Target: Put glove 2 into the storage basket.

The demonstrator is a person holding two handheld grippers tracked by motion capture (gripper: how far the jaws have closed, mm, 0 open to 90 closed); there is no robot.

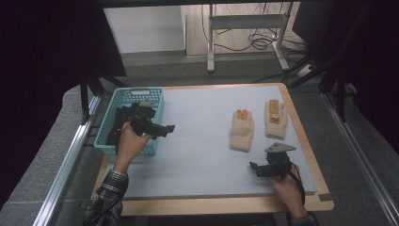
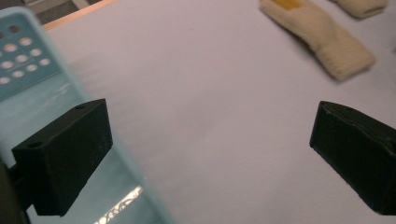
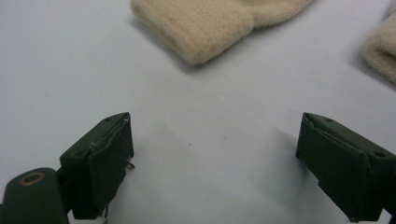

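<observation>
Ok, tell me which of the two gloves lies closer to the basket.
The left glove, the one nearer the table's middle. The other glove lies beside it toward the table's right edge, farther from the basket.

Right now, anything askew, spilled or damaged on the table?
Nothing stands out. Two cream gloves lie flat side by side on the mat, apart from each other. The teal basket sits upright at the mat's left edge. The left hand-held gripper and the right hand-held gripper are both open, holding nothing.
</observation>
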